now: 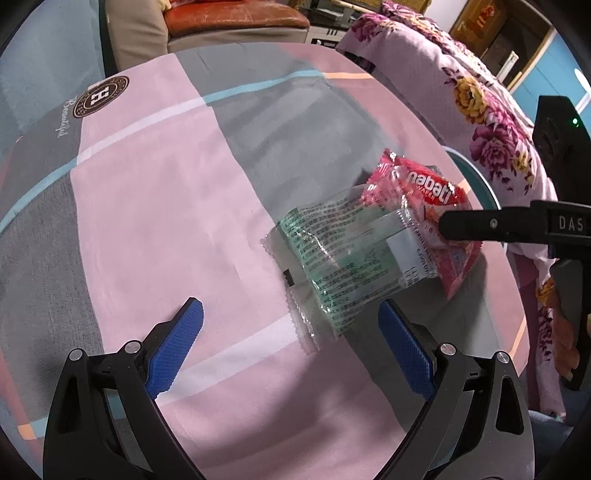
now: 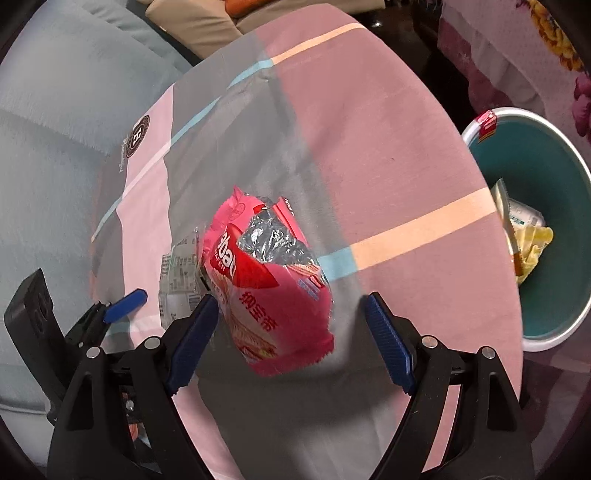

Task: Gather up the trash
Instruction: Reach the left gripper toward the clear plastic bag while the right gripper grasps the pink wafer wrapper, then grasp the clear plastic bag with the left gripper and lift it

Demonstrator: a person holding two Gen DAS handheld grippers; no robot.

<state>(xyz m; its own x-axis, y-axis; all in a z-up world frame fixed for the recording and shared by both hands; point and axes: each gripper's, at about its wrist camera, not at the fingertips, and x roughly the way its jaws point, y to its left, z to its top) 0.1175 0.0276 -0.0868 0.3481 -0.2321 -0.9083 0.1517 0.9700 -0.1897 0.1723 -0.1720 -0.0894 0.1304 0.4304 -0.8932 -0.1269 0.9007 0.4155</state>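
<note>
A pink-and-grey checked tablecloth (image 1: pixel 155 206) lies before a floral quilt (image 1: pixel 491 122) and tan sofa (image 1: pixel 140 29)

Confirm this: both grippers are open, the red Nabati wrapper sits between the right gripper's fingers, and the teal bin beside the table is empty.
Not quite: the teal bin is not empty. The right wrist view shows yellow and white wrappers already lying inside it. The rest holds: the left gripper and right gripper are both open, and the red Nabati wrapper sits between the right gripper's fingers, not yet clamped.

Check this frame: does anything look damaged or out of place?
Yes. The pink wafer wrapper is torn open, silver lining showing, lying on a clear wrapper on the table. A red scrap hangs over the bin's rim.
</note>
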